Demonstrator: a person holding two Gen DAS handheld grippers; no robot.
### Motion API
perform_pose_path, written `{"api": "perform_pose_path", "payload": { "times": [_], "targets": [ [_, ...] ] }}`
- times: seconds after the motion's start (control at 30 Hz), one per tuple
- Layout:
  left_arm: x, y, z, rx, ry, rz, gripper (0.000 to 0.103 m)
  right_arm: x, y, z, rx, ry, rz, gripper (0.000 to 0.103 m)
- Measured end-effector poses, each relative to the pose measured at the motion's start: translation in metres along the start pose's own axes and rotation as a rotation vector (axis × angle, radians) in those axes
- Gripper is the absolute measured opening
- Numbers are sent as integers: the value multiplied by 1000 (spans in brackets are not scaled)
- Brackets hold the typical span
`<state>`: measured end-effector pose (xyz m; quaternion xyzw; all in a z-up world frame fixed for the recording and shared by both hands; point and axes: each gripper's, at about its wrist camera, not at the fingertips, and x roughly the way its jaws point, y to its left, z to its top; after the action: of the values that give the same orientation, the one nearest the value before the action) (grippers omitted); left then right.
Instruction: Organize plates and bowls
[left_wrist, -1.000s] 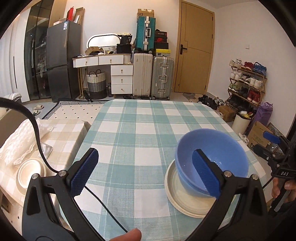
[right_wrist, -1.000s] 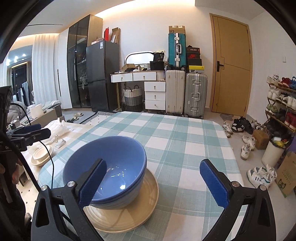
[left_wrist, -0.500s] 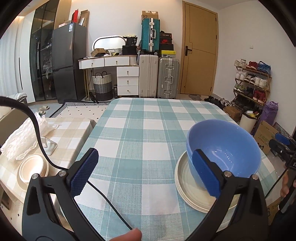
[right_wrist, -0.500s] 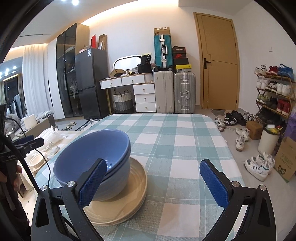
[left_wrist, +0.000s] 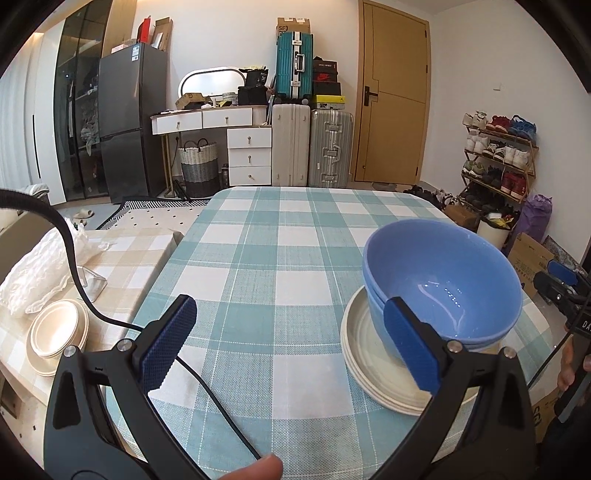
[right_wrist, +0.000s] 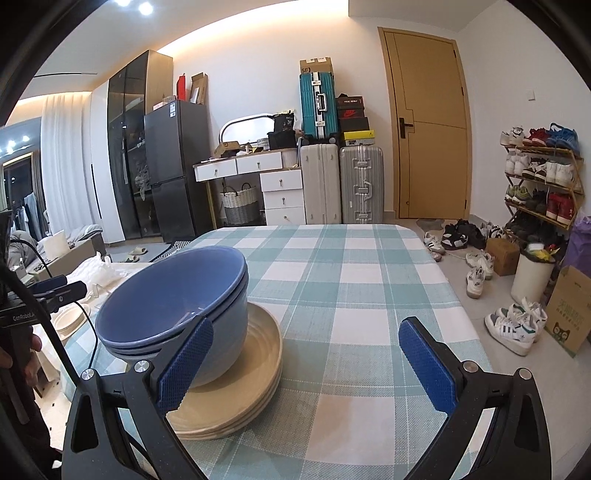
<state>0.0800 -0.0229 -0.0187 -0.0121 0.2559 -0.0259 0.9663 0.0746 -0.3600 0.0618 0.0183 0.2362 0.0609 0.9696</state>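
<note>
A stack of nested blue bowls (left_wrist: 443, 284) sits on a stack of cream plates (left_wrist: 369, 369) near the front right of the checked table (left_wrist: 280, 251). My left gripper (left_wrist: 290, 343) is open and empty, its right finger just in front of the bowls. In the right wrist view the bowls (right_wrist: 173, 314) and plates (right_wrist: 240, 376) lie at the left. My right gripper (right_wrist: 308, 362) is open and empty, its left finger in front of the bowls.
A lower side table (left_wrist: 122, 258) at the left holds cream bowls (left_wrist: 55, 332), a white cloth and a clear container. A black cable (left_wrist: 207, 398) trails over the table's front. Suitcases, a drawer unit, a fridge and a shoe rack stand behind.
Both grippers have drawn back and lowered a little, so the bowls and plates show from a flatter angle. Bowls and plates have stayed in place. Both grippers remain open.
</note>
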Motion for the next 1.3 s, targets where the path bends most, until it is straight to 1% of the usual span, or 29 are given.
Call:
{"api": "perform_pose_path", "payload": {
  "times": [0.27, 0.67, 1.3],
  "targets": [
    [1, -4, -4, 7, 0, -8, 101, -2, 2, -2, -15, -16, 6, 102],
    [0, -7, -6, 6, 3, -24, 101, -5, 5, -1, -22, -16, 6, 102],
    [-4, -8, -8, 18, -5, -16, 101, -2, 9, -2, -22, -13, 6, 102]
  ]
}}
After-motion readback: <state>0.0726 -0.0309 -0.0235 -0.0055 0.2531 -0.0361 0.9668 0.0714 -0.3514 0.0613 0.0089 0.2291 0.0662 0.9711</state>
